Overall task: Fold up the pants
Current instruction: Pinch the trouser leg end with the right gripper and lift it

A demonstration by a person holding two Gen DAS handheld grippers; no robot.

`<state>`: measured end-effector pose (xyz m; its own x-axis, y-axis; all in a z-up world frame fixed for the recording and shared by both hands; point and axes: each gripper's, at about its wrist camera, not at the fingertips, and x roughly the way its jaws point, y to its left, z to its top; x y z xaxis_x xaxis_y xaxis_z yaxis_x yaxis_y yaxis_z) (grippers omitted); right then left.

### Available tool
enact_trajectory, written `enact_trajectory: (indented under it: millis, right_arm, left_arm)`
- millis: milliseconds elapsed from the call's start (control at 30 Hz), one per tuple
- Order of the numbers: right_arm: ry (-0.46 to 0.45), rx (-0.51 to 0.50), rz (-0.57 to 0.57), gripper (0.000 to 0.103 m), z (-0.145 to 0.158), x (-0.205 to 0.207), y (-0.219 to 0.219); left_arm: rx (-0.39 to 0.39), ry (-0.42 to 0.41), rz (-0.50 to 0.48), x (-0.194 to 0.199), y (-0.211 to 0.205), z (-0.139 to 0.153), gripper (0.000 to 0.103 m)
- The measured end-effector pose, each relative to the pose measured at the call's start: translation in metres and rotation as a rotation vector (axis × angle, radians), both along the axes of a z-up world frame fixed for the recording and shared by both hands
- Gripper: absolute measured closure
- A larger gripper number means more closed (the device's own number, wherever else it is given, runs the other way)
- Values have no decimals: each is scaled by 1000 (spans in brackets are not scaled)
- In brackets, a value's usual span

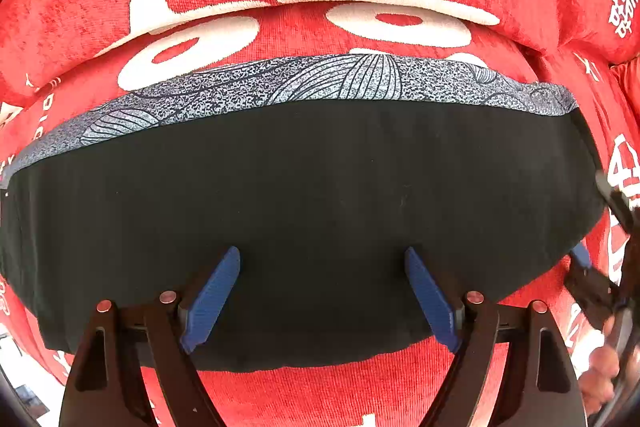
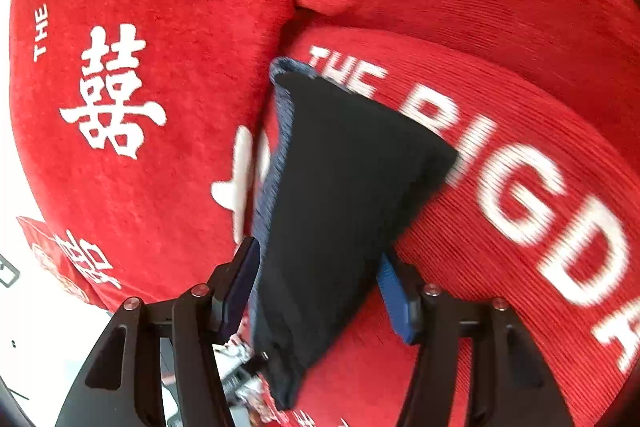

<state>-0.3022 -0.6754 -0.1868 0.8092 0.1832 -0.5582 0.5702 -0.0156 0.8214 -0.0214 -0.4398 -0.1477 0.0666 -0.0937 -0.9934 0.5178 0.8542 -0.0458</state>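
1. The black pants (image 1: 304,211) are lying folded into a wide, flat band on a red sofa cushion (image 1: 304,395), with a grey patterned strip (image 1: 280,83) running along their far edge.
2. The left gripper (image 1: 322,301) is hovering over the near edge of the pants with its blue-padded jaws spread wide, gripping nothing.
3. The right gripper (image 2: 316,291) is sitting at one end of the pants (image 2: 344,187), its jaws parted on either side of the bunched black cloth; whether the pads are actually pressing the fabric, I cannot tell.
4. In the left wrist view, the right gripper (image 1: 588,267) is showing at the right end of the pants, with part of a hand (image 1: 600,367) behind it.
5. White lettering (image 2: 520,187) is running across the red cushion beside the pants, blurred in the right wrist view.
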Motion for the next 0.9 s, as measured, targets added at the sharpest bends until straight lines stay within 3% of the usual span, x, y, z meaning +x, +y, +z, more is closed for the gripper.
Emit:
enact_trajectory:
  millis: [67,100,133,167,300,367,467,600,767,900]
  right_arm:
    - [-27,23,-11,40,0,7,-2]
    - [-42,54,-14,51,-2,11,-2]
    - [-57,87,-16,86,-3,14,-5]
    - [-68,102,-14,91,-4,18,-5]
    - [-86,-9,85,91,29,32,-5]
    - [-98,-60,128,91,44,38,-2]
    - [-102,-144,197,91,69,51,5]
    - [-64,-282,344,91,92,77,27]
    - [-7,-460,474,91,123,106,58]
    - [53,-581,539,91,143,122,86]
  left_arm:
    - [10,-1,-4,0,-2,2,22]
    - [7,-1,-9,2,-4,4,32]
    - [6,-14,-19,2,-8,10,41]
    - [3,-33,-25,2,-11,15,42]
    - [-46,-134,-19,11,-28,36,42]
    - [-50,-142,-12,16,-37,32,42]
    - [-37,-54,-4,18,-48,0,42]
    - [-27,-116,-50,8,-55,-3,42]
    - [-113,-60,-69,19,-42,-1,42]
    - [-231,29,-36,35,-19,8,42]
